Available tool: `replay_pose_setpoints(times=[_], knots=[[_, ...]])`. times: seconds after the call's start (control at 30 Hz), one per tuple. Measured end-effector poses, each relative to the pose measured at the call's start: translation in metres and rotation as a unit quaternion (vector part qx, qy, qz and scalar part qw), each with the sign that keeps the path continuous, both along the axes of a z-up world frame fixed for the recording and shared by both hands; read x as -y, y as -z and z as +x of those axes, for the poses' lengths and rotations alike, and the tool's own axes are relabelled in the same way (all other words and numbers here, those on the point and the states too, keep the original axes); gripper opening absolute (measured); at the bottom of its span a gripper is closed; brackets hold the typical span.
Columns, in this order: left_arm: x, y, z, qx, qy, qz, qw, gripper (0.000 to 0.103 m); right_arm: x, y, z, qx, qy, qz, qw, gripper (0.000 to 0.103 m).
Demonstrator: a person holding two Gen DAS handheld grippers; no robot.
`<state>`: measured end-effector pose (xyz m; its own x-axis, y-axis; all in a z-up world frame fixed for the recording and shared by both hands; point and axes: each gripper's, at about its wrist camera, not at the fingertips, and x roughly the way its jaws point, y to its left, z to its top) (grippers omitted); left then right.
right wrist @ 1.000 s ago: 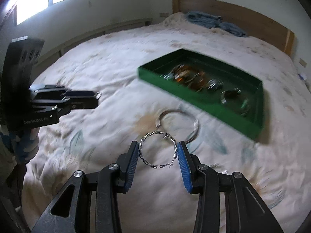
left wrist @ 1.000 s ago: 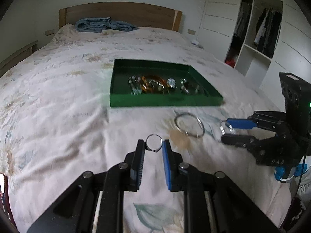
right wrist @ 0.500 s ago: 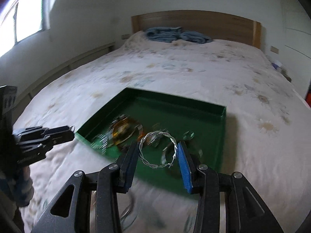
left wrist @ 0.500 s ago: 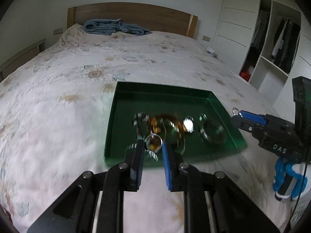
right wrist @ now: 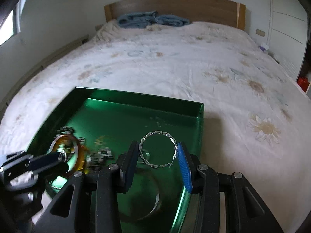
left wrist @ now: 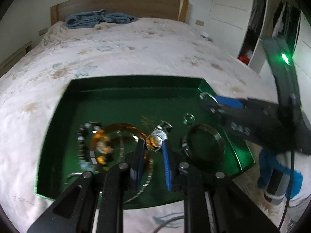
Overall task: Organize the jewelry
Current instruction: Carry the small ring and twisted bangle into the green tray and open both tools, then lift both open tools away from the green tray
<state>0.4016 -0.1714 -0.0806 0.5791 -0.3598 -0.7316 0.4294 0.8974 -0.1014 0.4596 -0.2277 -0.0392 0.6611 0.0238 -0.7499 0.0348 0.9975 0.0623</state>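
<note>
A green tray [left wrist: 58, 114] [right wrist: 200, 120] lies on the bed and holds several pieces of jewelry, among them an amber bangle [left wrist: 124, 128] [right wrist: 79, 151] and a dark bangle [left wrist: 217, 136]. My left gripper [left wrist: 154, 145] is shut on a small silver ring [left wrist: 155, 140] and holds it above the tray's middle. It shows at the left of the right wrist view [right wrist: 58, 160]. My right gripper [right wrist: 158, 152] is shut on a twisted silver bangle [right wrist: 153, 134] above the tray's right side. It shows at the right of the left wrist view [left wrist: 211, 102].
The bed [right wrist: 175, 62] has a pale flowered cover. A folded blue blanket [left wrist: 97, 20] lies by the wooden headboard [right wrist: 175, 5]. An open wardrobe [left wrist: 272, 29] stands to the right. A thin silver bangle [left wrist: 165, 225] lies on the cover in front of the tray.
Both grippers have moved forward from the bed cover to above the green tray, each still holding its piece. The loose silver bangle stayed on the cover.
</note>
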Motion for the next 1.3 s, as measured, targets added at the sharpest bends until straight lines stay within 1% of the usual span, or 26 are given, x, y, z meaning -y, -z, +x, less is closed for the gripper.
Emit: replay_pose_setpoints(times=[0.03,0.1,0.17,0.23,0.27,0.33,0.4,0.5,0.53,0.6,0.67,0.7,0.73,0.8,0.9,1.0,1.03,1.1,1.3], knots=[[0.004,0.005,0.000,-0.002,0.003,0.006,1.0000,0.017,0.001,0.004,0.005,-0.006,0.000,-0.005,1.000,0.040],[0.010,0.010,-0.002,0.006,0.007,0.015,0.9998,0.017,0.003,0.009,0.011,-0.015,-0.004,-0.013,1.000,0.040],[0.012,0.016,0.001,-0.008,0.009,0.014,0.9998,0.017,0.002,0.013,0.015,-0.022,-0.010,-0.021,0.999,0.040],[0.015,0.022,0.002,-0.013,0.011,0.019,0.9997,0.017,-0.001,0.015,0.018,-0.033,-0.024,-0.029,0.999,0.040],[0.015,0.024,0.001,-0.007,0.011,0.020,0.9997,0.017,-0.003,0.017,0.018,-0.038,-0.030,-0.031,0.998,0.041],[0.015,0.024,0.001,-0.008,0.011,0.018,0.9998,0.018,-0.005,0.022,0.020,-0.052,-0.041,-0.038,0.997,0.041],[0.012,0.024,0.003,-0.014,0.007,0.011,0.9998,0.018,-0.008,0.024,0.020,-0.055,-0.047,-0.052,0.996,0.041],[0.009,0.024,0.004,-0.020,0.002,0.003,0.9998,0.018,-0.011,0.024,0.018,-0.060,-0.052,-0.054,0.995,0.041],[0.007,0.024,0.003,-0.023,0.001,0.001,0.9997,0.018,-0.011,0.023,0.017,-0.060,-0.051,-0.054,0.995,0.043],[0.005,0.022,0.001,-0.025,0.001,-0.001,0.9997,0.018,-0.010,0.021,0.017,-0.058,-0.048,-0.053,0.996,0.049],[-0.001,0.018,-0.002,-0.018,0.002,-0.001,0.9998,0.019,-0.010,0.016,0.012,-0.049,-0.043,-0.048,0.997,0.049],[-0.003,0.015,-0.004,-0.014,0.003,-0.001,0.9999,0.022,-0.010,0.013,0.009,-0.043,-0.041,-0.045,0.997,0.050],[-0.005,0.012,-0.007,-0.011,0.002,-0.002,0.9999,0.027,-0.009,0.009,0.006,-0.036,-0.038,-0.040,0.998,0.051],[-0.011,0.002,-0.013,0.000,-0.004,-0.010,0.9999,0.032,-0.009,-0.001,-0.003,-0.023,-0.035,-0.030,0.999,0.051],[-0.020,-0.014,-0.024,0.008,-0.011,-0.024,0.9996,0.033,-0.007,-0.018,-0.020,-0.002,-0.027,-0.021,0.999,0.054],[-0.030,-0.028,-0.036,0.014,-0.019,-0.030,0.9993,0.034,-0.005,-0.037,-0.042,0.019,-0.021,-0.009,1.000,0.055],[-0.033,-0.032,-0.041,0.015,-0.020,-0.032,0.9992,0.034,-0.004,-0.041,-0.048,0.024,-0.021,-0.005,0.999,0.057],[-0.039,-0.039,-0.050,0.018,-0.022,-0.033,0.9990,0.034,-0.004,-0.053,-0.067,0.035,-0.023,-0.003,0.999,0.059],[-0.068,-0.061,-0.082,0.031,-0.044,-0.042,0.9977,0.034,-0.016,-0.075,-0.126,0.050,-0.049,-0.009,0.998,0.060]])
